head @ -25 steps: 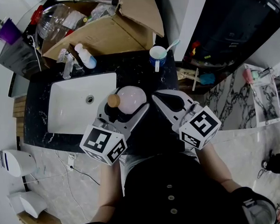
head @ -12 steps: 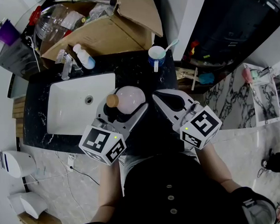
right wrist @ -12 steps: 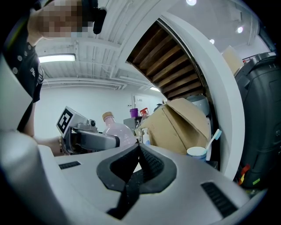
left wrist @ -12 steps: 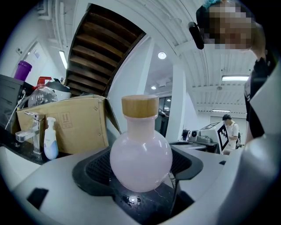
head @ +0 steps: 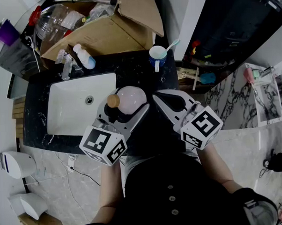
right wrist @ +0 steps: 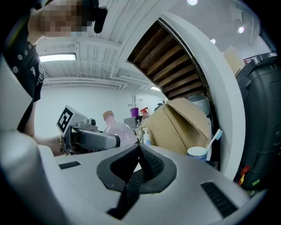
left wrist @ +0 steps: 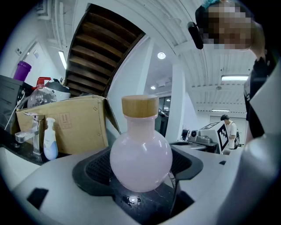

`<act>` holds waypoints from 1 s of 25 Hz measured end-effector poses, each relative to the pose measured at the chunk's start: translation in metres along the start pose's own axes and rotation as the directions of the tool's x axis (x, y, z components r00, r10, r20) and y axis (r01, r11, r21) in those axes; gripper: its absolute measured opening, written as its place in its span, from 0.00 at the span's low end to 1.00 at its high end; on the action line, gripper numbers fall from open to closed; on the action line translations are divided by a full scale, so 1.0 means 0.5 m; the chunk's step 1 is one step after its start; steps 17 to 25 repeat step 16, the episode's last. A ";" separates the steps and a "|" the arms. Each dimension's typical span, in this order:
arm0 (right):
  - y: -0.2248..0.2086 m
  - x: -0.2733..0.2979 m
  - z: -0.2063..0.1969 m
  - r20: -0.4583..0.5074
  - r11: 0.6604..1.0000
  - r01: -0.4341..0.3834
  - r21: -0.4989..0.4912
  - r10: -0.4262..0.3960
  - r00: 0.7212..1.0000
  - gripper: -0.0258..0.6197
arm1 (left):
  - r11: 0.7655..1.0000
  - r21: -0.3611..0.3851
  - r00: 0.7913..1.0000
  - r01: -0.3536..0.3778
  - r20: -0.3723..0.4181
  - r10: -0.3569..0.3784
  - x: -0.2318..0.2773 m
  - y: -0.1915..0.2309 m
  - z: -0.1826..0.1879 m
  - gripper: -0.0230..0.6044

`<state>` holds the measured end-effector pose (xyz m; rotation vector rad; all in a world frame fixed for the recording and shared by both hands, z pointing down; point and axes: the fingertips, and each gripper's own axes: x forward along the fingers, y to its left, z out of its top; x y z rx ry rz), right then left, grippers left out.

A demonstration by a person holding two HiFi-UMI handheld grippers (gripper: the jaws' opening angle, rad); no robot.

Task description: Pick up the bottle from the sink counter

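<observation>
A round pale pink bottle (head: 131,99) with a wooden cap (head: 114,101) is held between the jaws of my left gripper (head: 124,109), just right of the white sink basin (head: 71,112). In the left gripper view the pink bottle (left wrist: 140,151) stands upright between the black pads, which press on its bulb. My right gripper (head: 170,102) is beside it over the dark counter, jaws closed together with nothing between them. The right gripper view shows the pink bottle (right wrist: 117,132) and the left gripper off to the left.
A blue cup with a toothbrush (head: 158,55) stands on the dark counter (head: 130,68) behind. A small white-and-blue pump bottle (head: 85,58) and a faucet (head: 66,67) sit at the basin's back edge. An open cardboard box (head: 105,28) fills the rear.
</observation>
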<state>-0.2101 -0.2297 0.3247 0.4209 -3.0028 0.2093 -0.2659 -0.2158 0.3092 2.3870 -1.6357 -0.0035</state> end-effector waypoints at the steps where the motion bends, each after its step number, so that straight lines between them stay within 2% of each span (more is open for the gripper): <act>1: 0.001 0.000 0.000 -0.001 1.000 0.000 -0.001 0.000 1.000 0.04 | 1.000 0.002 1.000 0.001 0.002 -0.001 0.000 0.000 -0.001 0.65; 25: -0.001 0.002 -0.008 -0.007 1.000 -0.002 0.005 0.002 1.000 0.04 | 1.000 -0.003 1.000 -0.007 -0.009 0.007 -0.004 0.007 -0.012 0.65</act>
